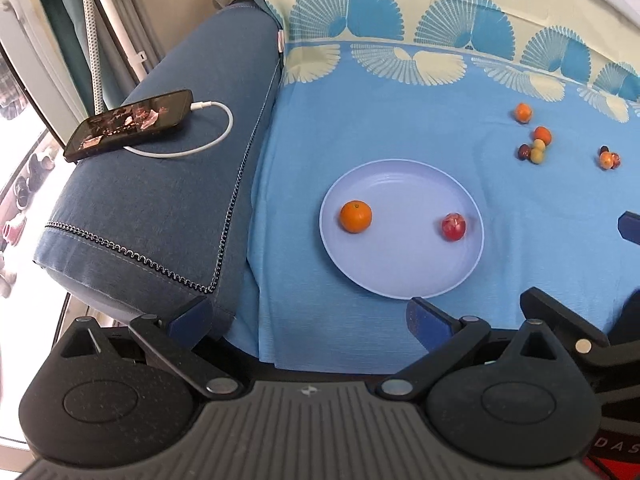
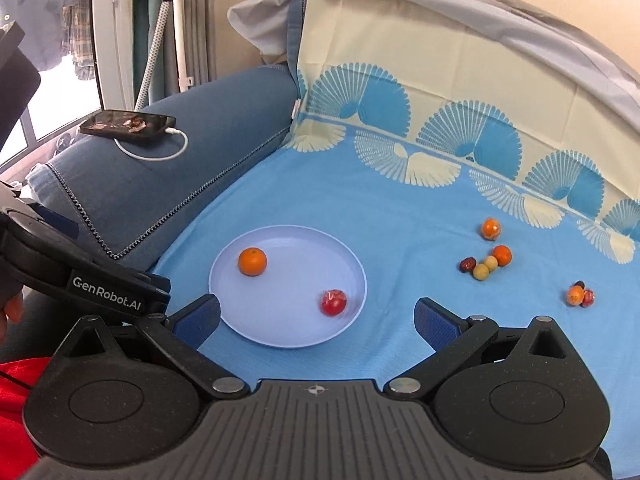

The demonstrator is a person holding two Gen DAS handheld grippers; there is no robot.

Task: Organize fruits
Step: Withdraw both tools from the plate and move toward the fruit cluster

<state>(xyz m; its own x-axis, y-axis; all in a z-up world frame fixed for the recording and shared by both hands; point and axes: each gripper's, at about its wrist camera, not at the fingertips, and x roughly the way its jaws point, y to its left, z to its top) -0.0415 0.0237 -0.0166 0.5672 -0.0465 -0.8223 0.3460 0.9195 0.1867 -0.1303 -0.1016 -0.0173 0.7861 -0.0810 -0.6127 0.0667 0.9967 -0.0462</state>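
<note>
So the setup is a sofa covered with a blue sheet (image 2: 400, 216) with fan prints along the back, and a pale plate (image 2: 256, 332) sitting on it pretty much in front of me. The plate's got 2 fruits on it so far, an orange (image 2: 252, 261) on the far left side and a red apple (image 2: 333, 302) near the right rim. My right gripper (image 2: 316, 318) is spread wide and holding nothing, hovering just short of the plate, and my left gripper (image 1: 310, 316) is the same deal, wide open and empty, low at the plate's near edge. The loose fruits (image 2: 486, 262) are off to the right on the sheet, well apart from the plate: 1 orange by itself, a clump of 4 with an orange, a dark one and 2 yellowish ones touching, then a small bunch (image 2: 580, 294) further right. I reckon the right gripper goes next, and the lone orange is the easy pick since nothing's crowding it. The clump is the annoying bit, closing on 1 will probably nudge the others rolling on soft fabric. There's also a phone (image 2: 128, 123) on its charging cable (image 2: 160, 154) on the armrest, well out of the way.
</note>
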